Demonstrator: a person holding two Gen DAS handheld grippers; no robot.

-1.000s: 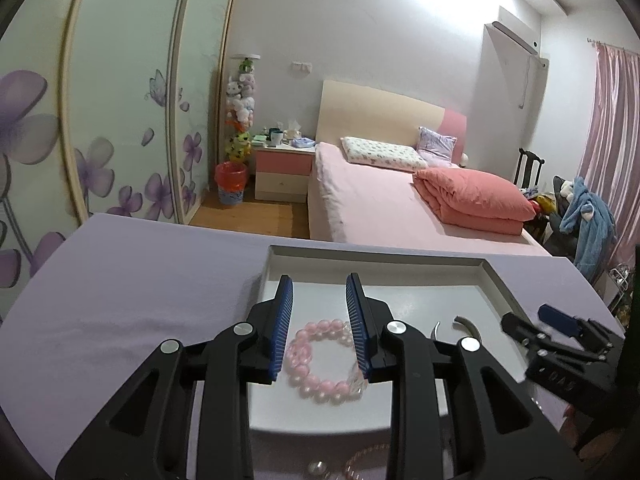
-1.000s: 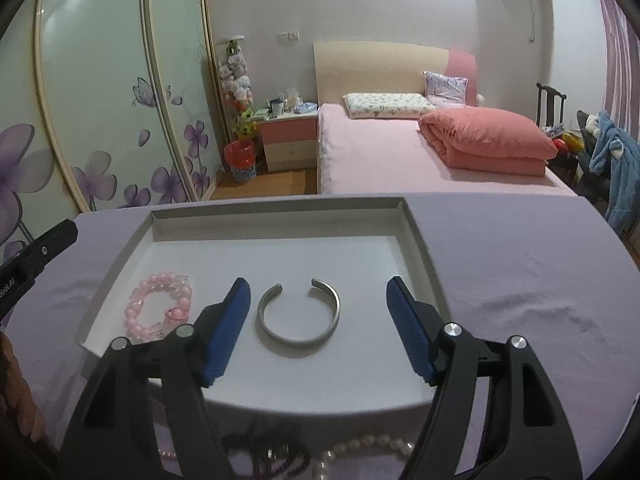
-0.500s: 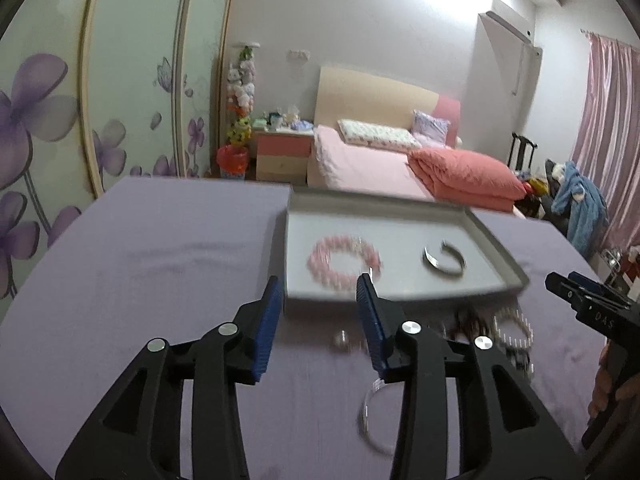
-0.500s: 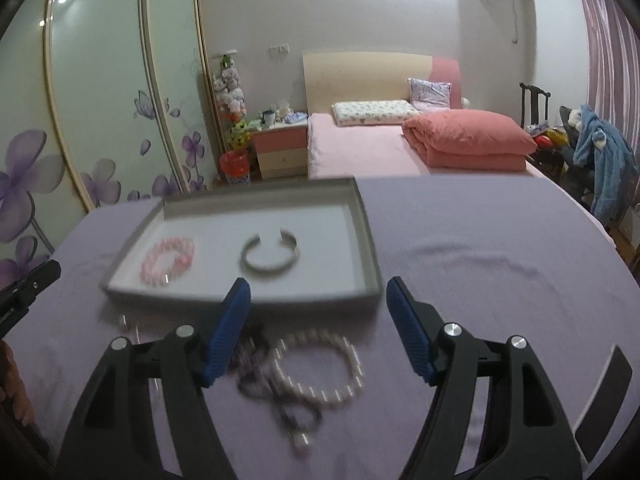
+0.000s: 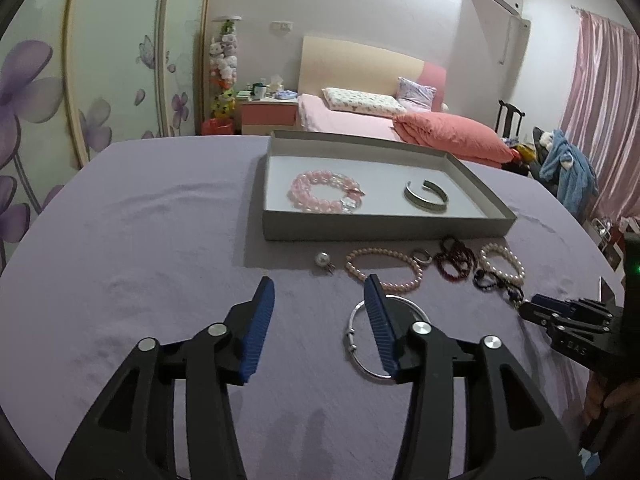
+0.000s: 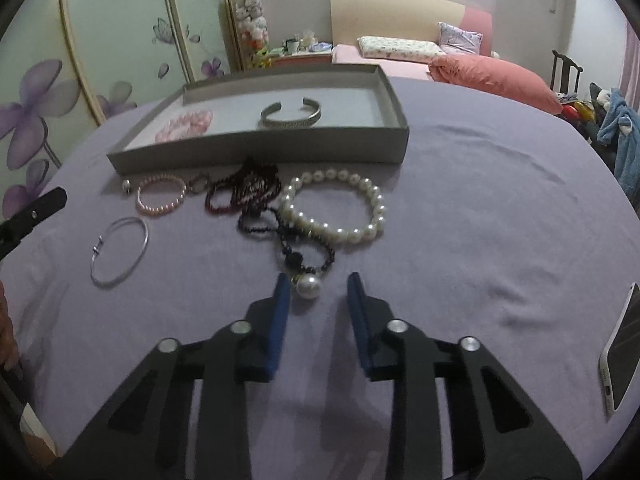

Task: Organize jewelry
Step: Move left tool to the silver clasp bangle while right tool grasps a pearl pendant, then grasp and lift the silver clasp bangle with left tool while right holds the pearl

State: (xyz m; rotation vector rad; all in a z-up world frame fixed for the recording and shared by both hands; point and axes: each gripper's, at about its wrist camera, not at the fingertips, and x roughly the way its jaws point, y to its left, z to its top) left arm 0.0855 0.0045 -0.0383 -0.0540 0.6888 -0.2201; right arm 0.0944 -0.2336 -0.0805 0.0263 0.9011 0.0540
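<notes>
A purple cloth covers the surface (image 5: 132, 248), soft and faintly creased; its near edge is cut off below both views. At twelve o'clock on it sits a shallow grey tray (image 5: 384, 229) (image 6: 260, 151), rectangular, with stiff card-like walls. From the right view its front wall hides part of the pink beads (image 6: 185, 125) inside; the left view shows them whole (image 5: 326, 197), glossy and round, with a clear facet or two. Beside them, at three o'clock in the tray, lies an open metal cuff (image 5: 425, 197) (image 6: 291, 115), its pattern too small to read.

In front of the tray the loose jewelry lies in a row. The white pearl bracelet (image 6: 334, 210) has large smooth beads. At its nine o'clock a dark red bead tangle (image 6: 240, 191) and a black bead string (image 6: 280, 236) overlap, so where one ends I cannot tell. Further toward nine o'clock are a small pink pearl bracelet (image 6: 161, 199) and a thin silver bangle (image 6: 119, 251), a plain wire hoop with a clasp.

The left gripper (image 5: 320, 294) has just been opening; its blue ribbed fingers (image 5: 378, 322) stand apart over bare cloth, the right one covering part of the bangle (image 5: 384, 338). The right gripper (image 6: 316, 290) has just been closing; a round pearl pendant (image 6: 308, 287) lies between its fingers, not yet pinched. A phone (image 6: 620, 350) is cut off at three o'clock.
</notes>
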